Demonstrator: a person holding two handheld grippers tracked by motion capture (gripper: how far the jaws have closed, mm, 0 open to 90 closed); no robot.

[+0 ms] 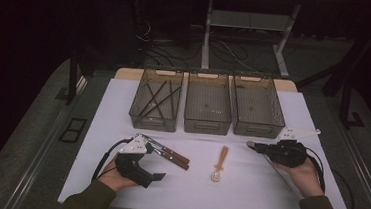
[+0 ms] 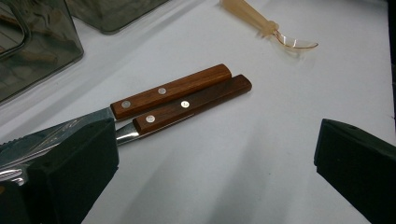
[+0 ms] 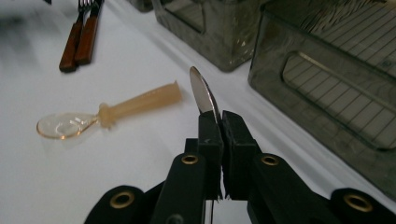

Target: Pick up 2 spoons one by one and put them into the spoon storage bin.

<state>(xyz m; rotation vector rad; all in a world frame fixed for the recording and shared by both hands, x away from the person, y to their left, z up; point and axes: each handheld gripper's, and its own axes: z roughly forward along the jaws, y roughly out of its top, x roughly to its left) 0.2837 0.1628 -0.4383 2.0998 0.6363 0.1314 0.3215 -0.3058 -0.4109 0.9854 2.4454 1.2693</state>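
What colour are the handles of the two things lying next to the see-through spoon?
The handles are reddish-brown wood with small silver rivets, clearest in the left gripper view.

The table (image 1: 247,189) is white. Just past the left gripper's (image 2: 215,168) black fingers (image 2: 70,172) lie two knives (image 2: 184,98) with red-brown wooden handles and silver rivets. The spoon (image 3: 107,114) has a pale beige handle and a clear amber bowl. Between the right gripper's (image 3: 219,123) black fingers is a shiny silver blade (image 3: 201,95). The bins (image 1: 208,106) are smoky grey and translucent.
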